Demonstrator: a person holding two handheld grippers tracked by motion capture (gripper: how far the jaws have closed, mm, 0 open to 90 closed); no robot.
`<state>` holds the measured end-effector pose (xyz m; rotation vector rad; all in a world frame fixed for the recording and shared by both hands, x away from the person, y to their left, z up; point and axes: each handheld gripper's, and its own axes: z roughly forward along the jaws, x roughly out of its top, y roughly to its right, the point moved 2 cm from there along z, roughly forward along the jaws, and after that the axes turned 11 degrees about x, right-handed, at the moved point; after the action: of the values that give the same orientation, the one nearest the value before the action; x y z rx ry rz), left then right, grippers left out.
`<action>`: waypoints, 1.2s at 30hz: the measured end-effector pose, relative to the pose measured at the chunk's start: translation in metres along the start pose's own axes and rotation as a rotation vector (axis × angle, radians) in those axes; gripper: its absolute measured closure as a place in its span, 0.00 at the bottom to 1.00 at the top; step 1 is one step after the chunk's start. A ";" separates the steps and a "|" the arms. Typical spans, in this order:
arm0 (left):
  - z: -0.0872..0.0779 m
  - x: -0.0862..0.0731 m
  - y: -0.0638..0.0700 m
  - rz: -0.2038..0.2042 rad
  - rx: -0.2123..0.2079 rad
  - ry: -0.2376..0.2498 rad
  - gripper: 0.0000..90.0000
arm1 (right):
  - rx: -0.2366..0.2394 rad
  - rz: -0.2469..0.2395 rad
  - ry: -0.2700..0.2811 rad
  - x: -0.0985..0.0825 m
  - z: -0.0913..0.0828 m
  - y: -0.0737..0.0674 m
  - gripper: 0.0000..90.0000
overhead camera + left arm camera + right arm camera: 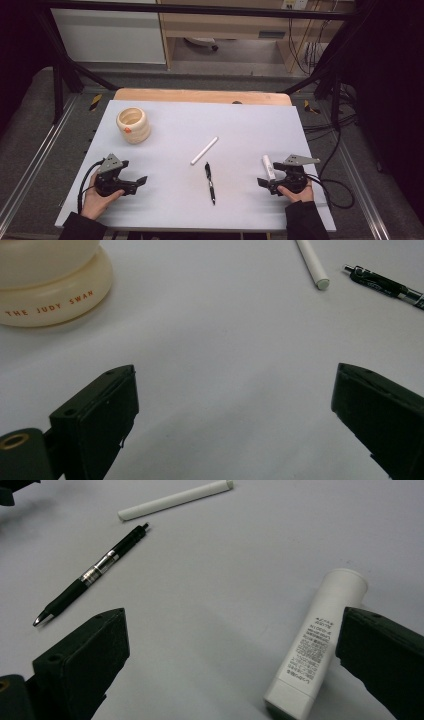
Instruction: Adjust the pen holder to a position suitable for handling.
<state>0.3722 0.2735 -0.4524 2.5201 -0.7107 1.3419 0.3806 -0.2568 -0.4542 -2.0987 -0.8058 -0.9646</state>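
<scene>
**A:** Both grippers sit low at the near edge of the white table. The left gripper is in the person's left hand, jaws spread wide with bare tabletop between them.

**B:** And the right gripper? Jaws apart too, nothing clamped. In the right gripper view the white tube lies flat just inside the right-hand jaw; whether it touches that jaw I cannot tell.

**A:** From the high view that tube lies just beside the right gripper, on its far side, cap end pointing away from the person.

**B:** Mid-table, the black pen lies between the two grippers, tip toward the near edge. Just beyond its far end lies the white stick, slanted, not touching it.

**A:** The left gripper view catches that stick and the pen up at the top right, well ahead of the jaws.

**B:** Far left stands the cream ribbed jar, upright, well apart from everything. Lettering runs round its base.
</scene>
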 end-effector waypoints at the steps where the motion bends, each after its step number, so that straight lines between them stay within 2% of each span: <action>1: -0.001 0.001 0.000 0.003 0.001 -0.001 0.05 | -0.001 0.001 0.001 0.000 0.000 0.000 0.01; 11: -0.003 0.005 0.001 0.014 -0.004 -0.005 0.05 | -0.003 0.003 -0.001 0.000 -0.001 -0.001 0.01; 24: -0.005 0.019 0.001 0.036 -0.011 -0.019 0.05 | -0.007 0.001 -0.002 0.000 0.000 -0.001 0.01; 29: -0.004 0.027 -0.002 0.065 -0.002 -0.035 0.05 | -0.009 0.003 -0.010 0.000 0.000 -0.001 0.01; 36: -0.006 0.038 -0.008 0.072 0.013 -0.034 0.05 | -0.013 0.003 -0.013 0.000 0.000 -0.001 0.01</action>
<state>0.3895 0.2708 -0.4176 2.5561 -0.8090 1.3329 0.3801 -0.2562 -0.4546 -2.1191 -0.8040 -0.9581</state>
